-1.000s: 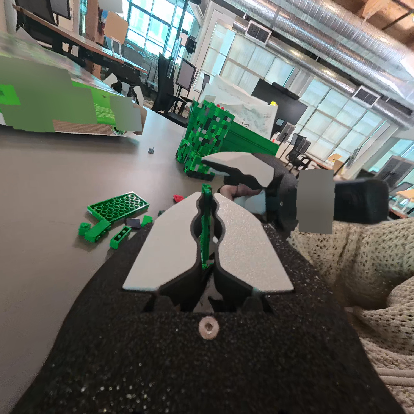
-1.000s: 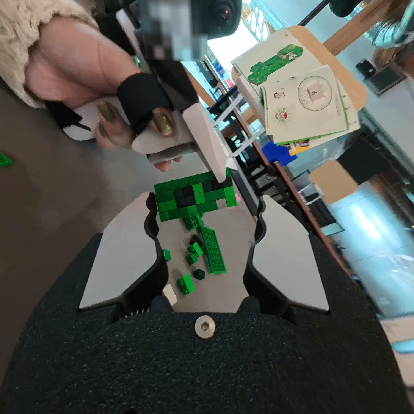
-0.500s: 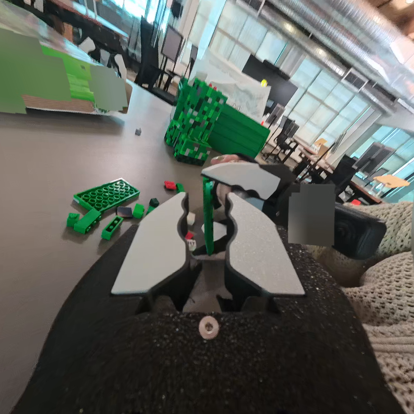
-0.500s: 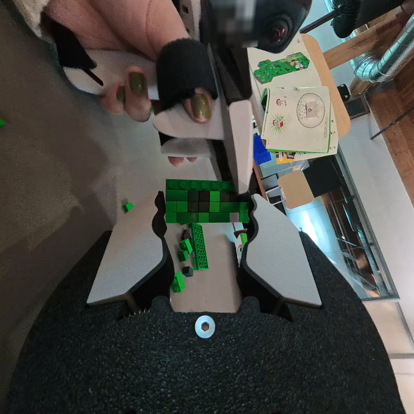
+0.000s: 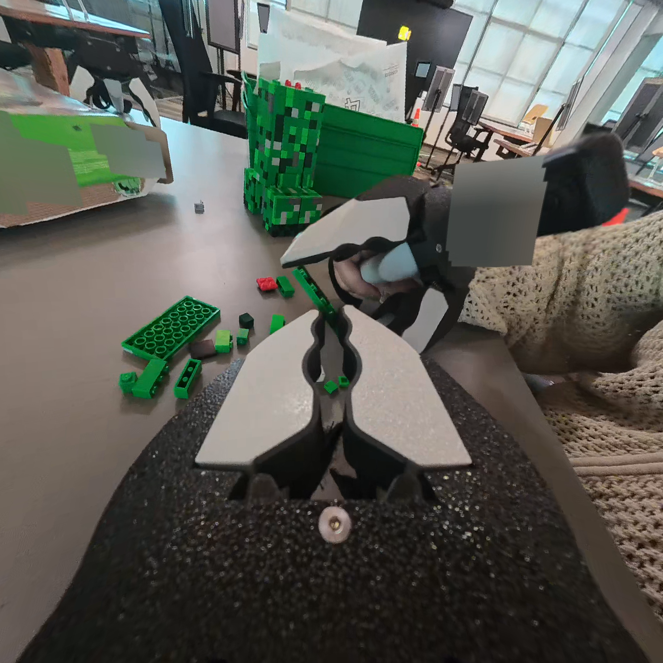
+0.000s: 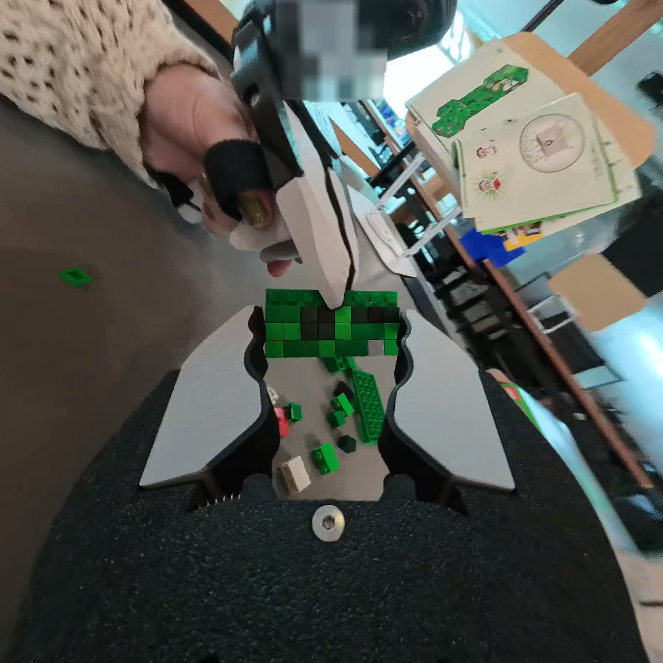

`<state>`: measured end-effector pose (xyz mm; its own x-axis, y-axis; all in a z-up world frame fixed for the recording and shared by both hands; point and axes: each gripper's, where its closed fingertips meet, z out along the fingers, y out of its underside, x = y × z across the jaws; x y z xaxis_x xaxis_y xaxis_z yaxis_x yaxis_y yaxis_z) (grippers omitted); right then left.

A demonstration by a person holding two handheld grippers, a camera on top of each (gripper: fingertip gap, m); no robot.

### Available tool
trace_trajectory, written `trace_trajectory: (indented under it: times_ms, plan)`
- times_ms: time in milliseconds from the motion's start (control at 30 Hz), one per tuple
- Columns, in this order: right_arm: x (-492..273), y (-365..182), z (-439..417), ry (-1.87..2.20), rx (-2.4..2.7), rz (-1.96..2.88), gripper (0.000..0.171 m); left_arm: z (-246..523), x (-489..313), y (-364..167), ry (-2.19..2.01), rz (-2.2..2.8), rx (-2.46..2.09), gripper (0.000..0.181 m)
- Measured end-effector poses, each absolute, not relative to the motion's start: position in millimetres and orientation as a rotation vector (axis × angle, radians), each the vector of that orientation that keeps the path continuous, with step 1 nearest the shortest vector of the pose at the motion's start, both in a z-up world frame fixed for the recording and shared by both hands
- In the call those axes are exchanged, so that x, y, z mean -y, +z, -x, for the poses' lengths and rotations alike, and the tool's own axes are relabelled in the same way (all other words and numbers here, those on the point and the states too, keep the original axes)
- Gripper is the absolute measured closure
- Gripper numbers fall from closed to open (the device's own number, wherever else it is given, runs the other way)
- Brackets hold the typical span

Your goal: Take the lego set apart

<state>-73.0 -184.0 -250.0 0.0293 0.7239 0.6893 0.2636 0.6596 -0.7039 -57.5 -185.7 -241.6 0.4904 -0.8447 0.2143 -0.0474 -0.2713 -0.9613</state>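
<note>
A flat green and black lego panel (image 6: 332, 335) hangs above the table. My right gripper (image 6: 328, 323) is shut on it, one finger against each side edge. My left gripper (image 6: 336, 302) comes down from above and pinches the studded top row with its tips. In the left wrist view the panel (image 5: 315, 292) shows edge-on, tilted, with its near end between the nearly closed tips of my left gripper (image 5: 332, 317). A finger (image 5: 351, 226) of the right gripper lies across its far end. The rest of the green blocky lego figure (image 5: 287, 143) stands at the back.
Loose pieces lie below: a green studded plate (image 5: 172, 328), small green bricks (image 5: 186, 376), a red brick (image 5: 267, 283) and a white brick (image 6: 294, 473). A green bin (image 5: 369, 158) stands behind the figure, a cardboard box (image 5: 71, 168) at far left, an instruction booklet (image 6: 531, 154) beyond.
My right gripper has closed on the panel's sides. My left gripper let go of the panel, drew back and shut again with only its tips on the top edge. The panel now tilts.
</note>
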Motion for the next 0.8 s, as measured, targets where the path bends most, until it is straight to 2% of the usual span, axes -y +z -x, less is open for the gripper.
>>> trace_trajectory:
  times_ms: [367, 500, 633, 667, 767, 800]
  plan:
    - [195, -249, 68, 0.858, 1.569, 0.985, 0.102, 55, 188, -238, -0.782, 1.54, -0.87, 0.175]
    - [194, -246, 63, 1.046, 1.551, 1.053, 0.102, 53, 190, -233, -0.754, 1.491, -0.891, 0.181]
    - [187, -249, 66, 0.875, 1.537, 1.011, 0.102, 56, 185, -235, -0.803, 1.525, -0.844, 0.181]
    - [185, -248, 67, 0.844, 1.522, 0.992, 0.102, 58, 182, -233, -0.809, 1.537, -0.801, 0.176]
    - [174, -244, 67, 0.646, 1.478, 0.911, 0.101, 65, 178, -235, -0.885, 1.599, -0.716, 0.181]
    - [174, -243, 66, 0.585, 1.478, 0.858, 0.101, 65, 178, -235, -0.918, 1.614, -0.693, 0.173]
